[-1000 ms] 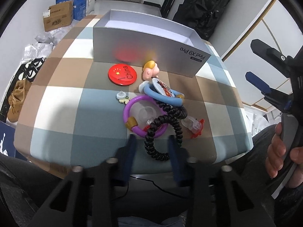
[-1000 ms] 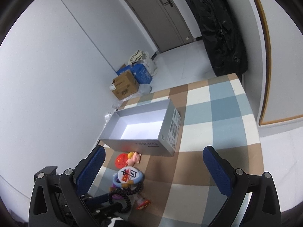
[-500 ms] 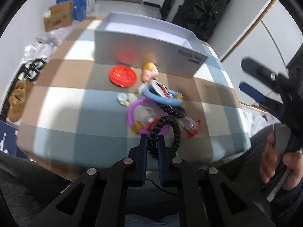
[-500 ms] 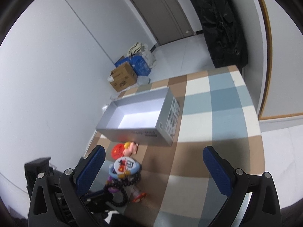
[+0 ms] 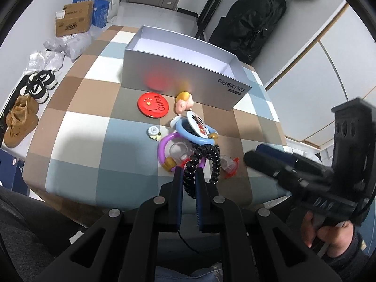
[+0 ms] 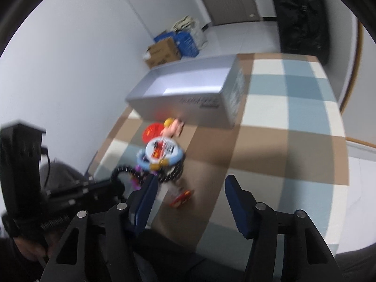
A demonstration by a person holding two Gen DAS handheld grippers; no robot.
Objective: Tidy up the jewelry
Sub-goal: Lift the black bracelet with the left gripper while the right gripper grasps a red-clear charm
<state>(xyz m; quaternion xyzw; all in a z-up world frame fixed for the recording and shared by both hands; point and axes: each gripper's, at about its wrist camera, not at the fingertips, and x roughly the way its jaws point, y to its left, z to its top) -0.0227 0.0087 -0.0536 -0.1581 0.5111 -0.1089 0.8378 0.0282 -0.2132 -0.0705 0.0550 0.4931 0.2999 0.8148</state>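
Checked counter [image 5: 84, 127] carries a silver box [image 5: 183, 80] beyond the trinkets. Left gripper [image 5: 189, 176] has its jaws clamped on the black coil [image 5: 206, 152] at the pile's near edge. Right gripper [image 6: 188, 188], jaws closing on nothing, hangs just right of the pile.

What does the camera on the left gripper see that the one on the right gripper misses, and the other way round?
Only the left wrist view shows the shoes on the floor, the purple ring clearly, and the left gripper shut on the black spiral band. Only the right wrist view shows the right gripper from behind, its jaws closing with nothing between them. Both show the silver box, the red badge, the checked tablecloth and the cardboard carton.
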